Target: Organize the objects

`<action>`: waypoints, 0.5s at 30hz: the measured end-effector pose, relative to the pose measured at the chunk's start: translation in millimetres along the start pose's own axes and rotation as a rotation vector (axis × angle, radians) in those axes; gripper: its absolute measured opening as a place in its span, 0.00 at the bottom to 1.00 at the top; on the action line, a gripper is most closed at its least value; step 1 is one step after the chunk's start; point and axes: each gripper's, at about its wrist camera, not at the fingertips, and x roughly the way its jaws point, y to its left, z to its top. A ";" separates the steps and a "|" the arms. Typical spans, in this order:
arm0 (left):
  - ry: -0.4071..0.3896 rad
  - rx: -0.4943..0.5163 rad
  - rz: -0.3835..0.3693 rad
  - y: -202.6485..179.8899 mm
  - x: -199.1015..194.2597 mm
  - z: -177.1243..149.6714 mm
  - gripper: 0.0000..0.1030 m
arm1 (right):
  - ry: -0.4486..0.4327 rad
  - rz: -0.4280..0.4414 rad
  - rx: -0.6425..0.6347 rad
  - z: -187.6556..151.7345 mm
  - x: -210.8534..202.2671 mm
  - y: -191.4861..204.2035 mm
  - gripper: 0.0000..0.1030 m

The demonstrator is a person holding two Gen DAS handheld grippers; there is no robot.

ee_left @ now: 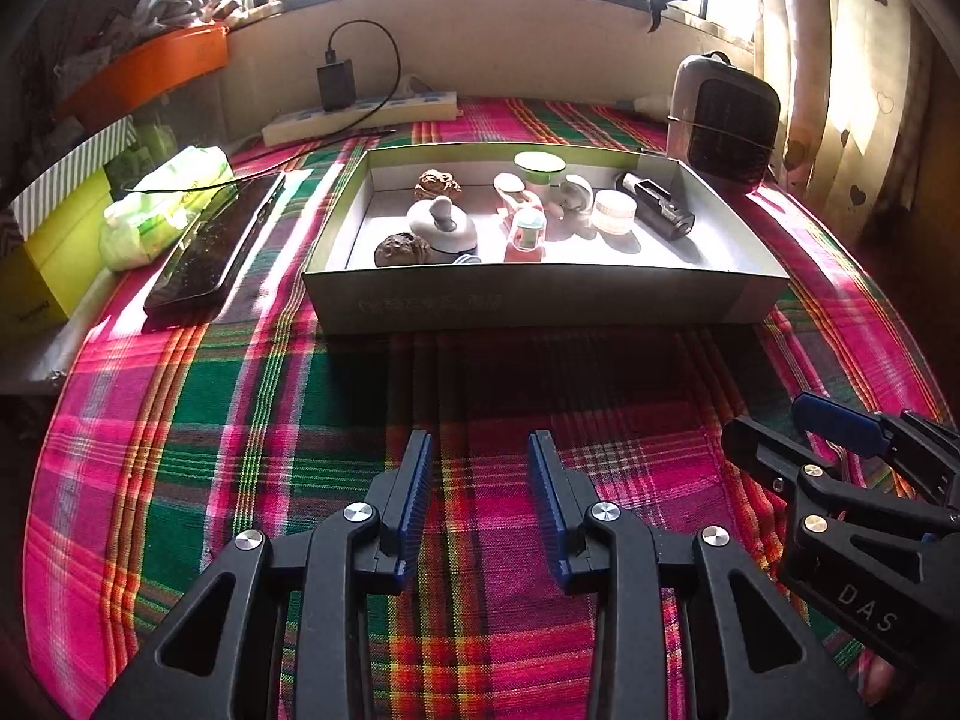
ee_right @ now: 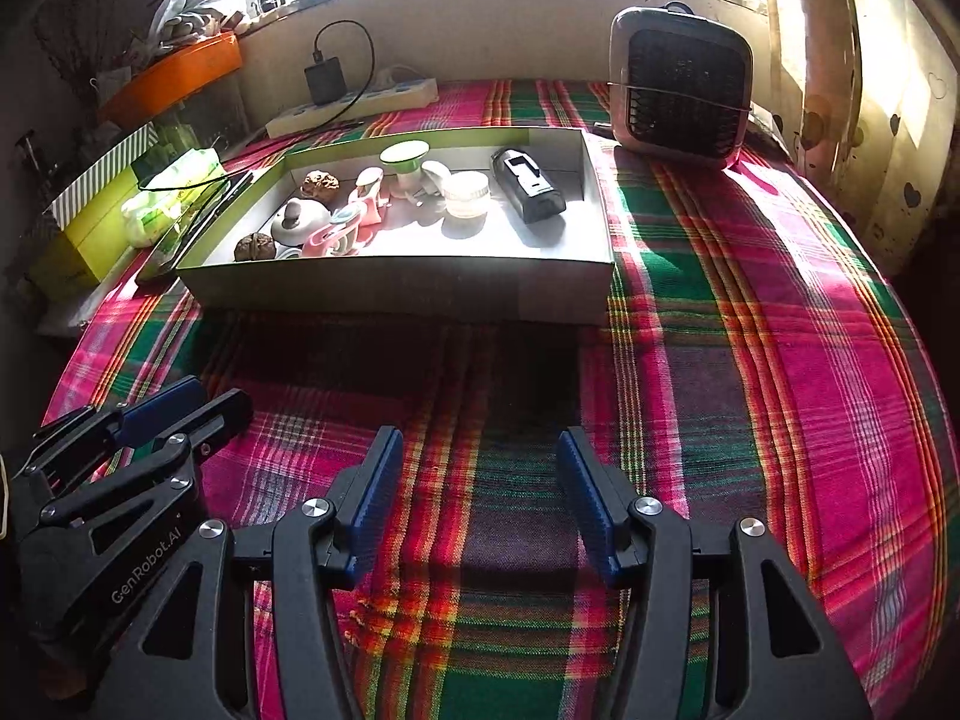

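Cardboard tray [ee_left: 540, 300] sits mid-worktop on the plaid cloth [ee_left: 240, 420], low-walled and pale inside, packed with little stuff — two walnuts, a cream jar [ee_left: 613, 211], a black gadget [ee_left: 657, 206], pink bits; sun glare washes out the smaller pieces, so they're hard to name; left tongs [ee_left: 480, 480] and right tongs [ee_right: 477, 480] hover just short of it — both spread apart, gripping nothing.

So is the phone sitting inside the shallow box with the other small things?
No, the phone lies on the plaid cloth left of the shallow box, outside its wall.
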 end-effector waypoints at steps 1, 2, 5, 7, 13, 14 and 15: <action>0.000 -0.002 0.000 0.3 0.0 0.0 0.30 | 0.000 -0.003 -0.001 -0.8 -0.4 0.1 0.53; 0.001 -0.001 0.002 0.1 0.3 -0.1 0.30 | -0.001 -0.011 -0.003 -1.8 -0.6 0.4 0.53; 0.002 0.004 0.011 -1.3 0.3 -0.4 0.31 | -0.012 -0.036 -0.013 -4.6 -1.0 2.2 0.53; 0.002 0.011 0.020 -2.2 0.4 -0.4 0.31 | -0.023 -0.047 -0.018 -6.0 -0.8 3.5 0.54; 0.002 0.010 0.019 -2.8 0.4 -0.7 0.31 | -0.019 -0.045 -0.032 -6.0 -0.2 5.8 0.58; 0.002 0.011 0.020 -3.3 0.3 -0.9 0.31 | -0.018 -0.046 -0.033 -5.9 -0.2 6.0 0.59; 0.002 0.008 0.017 -2.5 0.3 -0.7 0.31 | -0.018 -0.048 -0.035 -5.9 -0.1 6.5 0.59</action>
